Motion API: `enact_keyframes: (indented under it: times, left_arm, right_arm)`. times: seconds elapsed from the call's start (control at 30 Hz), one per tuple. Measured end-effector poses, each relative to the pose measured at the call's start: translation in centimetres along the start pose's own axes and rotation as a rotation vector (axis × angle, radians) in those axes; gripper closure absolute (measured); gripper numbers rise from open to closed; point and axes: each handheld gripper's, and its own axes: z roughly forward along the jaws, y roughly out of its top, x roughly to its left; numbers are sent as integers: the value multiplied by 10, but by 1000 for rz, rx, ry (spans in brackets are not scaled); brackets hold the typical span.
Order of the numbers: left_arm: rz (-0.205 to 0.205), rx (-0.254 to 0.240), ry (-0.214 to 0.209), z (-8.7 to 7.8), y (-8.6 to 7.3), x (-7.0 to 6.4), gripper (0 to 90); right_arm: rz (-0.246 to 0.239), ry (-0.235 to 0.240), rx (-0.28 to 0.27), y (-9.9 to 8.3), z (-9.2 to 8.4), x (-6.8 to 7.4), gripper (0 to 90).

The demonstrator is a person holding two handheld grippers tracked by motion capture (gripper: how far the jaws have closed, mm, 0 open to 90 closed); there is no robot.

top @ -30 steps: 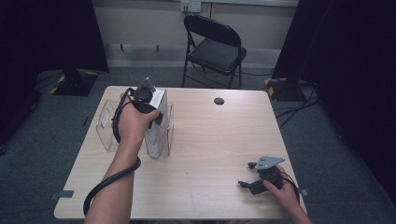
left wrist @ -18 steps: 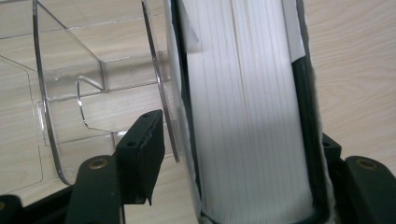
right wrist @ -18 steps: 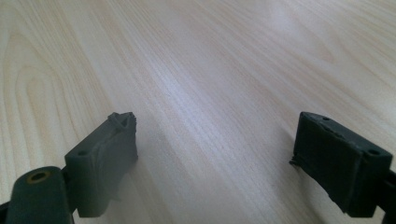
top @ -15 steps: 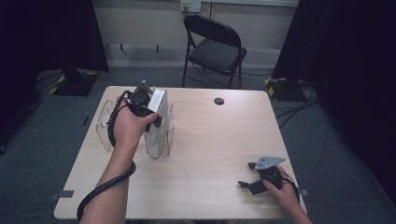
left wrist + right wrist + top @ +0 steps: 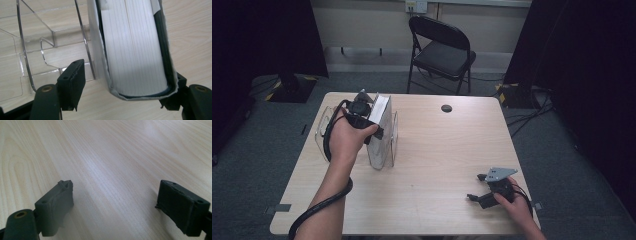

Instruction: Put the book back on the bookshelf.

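**Operator:** I'm at the release step. The book point(image 5: 135, 50) stands on edge in the clear acrylic rack point(image 5: 323, 131) at the far left of the worktop point(image 5: 437, 165), in the slot nearest the middle, pages up toward my left tongs point(image 5: 122, 87).

**Observer:** Have you let go of it?

**Operator:** Just about. The left tongs have just been opening. In the left gripper view the book sits between the jaws, one pad point(image 5: 72, 82) well off the cover with bare wood showing in the gap, while the book's corner lies against the other jaw. So the tongs are spread around it, not pinching.

**Observer:** And the other hand?

**Operator:** The right tongs point(image 5: 115, 202) rest near the front right corner, well apart from the rack, jaws wide over bare wood with nothing between them.

**Observer:** What comes next?

**Operator:** I judge the book is placed, so I'd open a touch more and draw the left tongs point(image 5: 371, 120) straight up and back, watching that the far jaw doesn't drag the cover. The book looks slightly tilted against the rack's divider point(image 5: 83, 40), so a sideways nudge could tip it.
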Motion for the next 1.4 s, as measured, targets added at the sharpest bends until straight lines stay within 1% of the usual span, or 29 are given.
enact_keyframes:
  times: [0.1, 0.17, 0.23, 0.27, 0.3, 0.33, 0.4, 0.43, 0.5, 0.57, 0.67, 0.7, 0.73, 0.77, 0.8, 0.83, 0.87, 0.9, 1.0, 1.03, 1.1, 1.13, 1.17, 1.2, 1.27, 1.3, 1.37, 1.4]
  left_arm:
    - [14, 2, -6, -1, -1, 0, 309]
    - [7, 2, -9, -1, -2, 0, 304]
    - [18, 6, -7, -2, -4, 0, 304]
    - [17, 3, -6, -2, -4, 0, 300]
    - [29, -1, -9, -3, -6, 1, 299]
    - [23, -6, -10, -3, -7, 1, 304]
    - [30, -4, -12, -4, -9, 2, 302]
    - [20, -6, -9, -5, -10, 2, 302]
    - [13, -2, -19, -5, -13, 4, 295]
    - [8, -11, -19, -4, -16, 6, 284]
    - [10, -13, -28, -4, -19, 7, 285]
    - [20, -7, -30, -3, -20, 8, 285]
    - [12, -8, -25, -3, -21, 7, 282]
    - [24, 1, -27, -2, -22, 8, 282]
    - [24, 5, -31, -2, -24, 9, 285]
    - [20, 2, -26, -2, -25, 9, 282]
    - [33, 7, -31, -2, -26, 10, 281]
    - [22, 2, -31, -1, -27, 10, 281]
    - [40, -1, -41, 1, -31, 11, 280]
    - [34, -6, -41, 1, -33, 11, 280]
    - [39, -8, -44, 1, -35, 12, 280]
    - [32, -12, -40, 2, -36, 11, 279]
    - [49, -5, -46, 2, -38, 12, 278]
    - [53, -4, -48, 2, -38, 12, 277]
    - [53, -11, -53, 3, -40, 10, 277]
    - [46, -14, -54, 3, -41, 9, 277]
    - [64, -16, -52, 4, -44, 7, 277]
    - [67, -14, -58, 4, -44, 6, 277]
  right_arm:
    - [2, 0, 1, 0, 0, 0, 123]
    - [2, 1, 1, 0, 0, 0, 123]
    - [-1, 0, -1, 0, 0, 0, 123]
    - [0, 0, 0, 0, 0, 0, 123]
    - [0, 0, 0, 0, 0, 0, 123]
    - [0, -2, -2, 0, 0, 0, 123]
    - [0, -2, -2, 0, 0, 0, 123]
    - [0, -2, -2, 0, 0, 0, 123]
    - [0, -2, -2, 0, 0, 0, 123]
    - [1, -2, -1, 0, 0, 0, 123]
    - [0, -2, -1, 0, 0, 0, 123]
    - [1, 0, -2, 0, 0, 0, 123]
    - [3, 1, -1, 0, 0, 0, 123]
    - [1, 0, -2, 0, 0, 0, 123]
    - [-1, 0, -3, 0, 0, 0, 123]
    - [1, 0, -2, 0, 0, 0, 123]
    - [1, -2, -2, 0, 0, 0, 123]
    - [2, -1, -1, 0, 0, 0, 123]
    - [3, 1, -2, 0, 0, 0, 123]
    - [1, 1, -2, 0, 0, 0, 123]
    - [1, 1, -2, 0, 0, 0, 123]
    - [3, 0, -1, 0, 0, 0, 123]
    - [1, -1, -1, 0, 0, 0, 123]
    - [3, -1, -1, 0, 0, 0, 123]
    - [-1, -2, -2, 0, 0, 0, 123]
    - [0, 0, -2, 0, 0, 0, 123]
    - [0, 0, -3, 0, 0, 0, 123]
    - [-1, -1, -2, 0, 0, 0, 123]
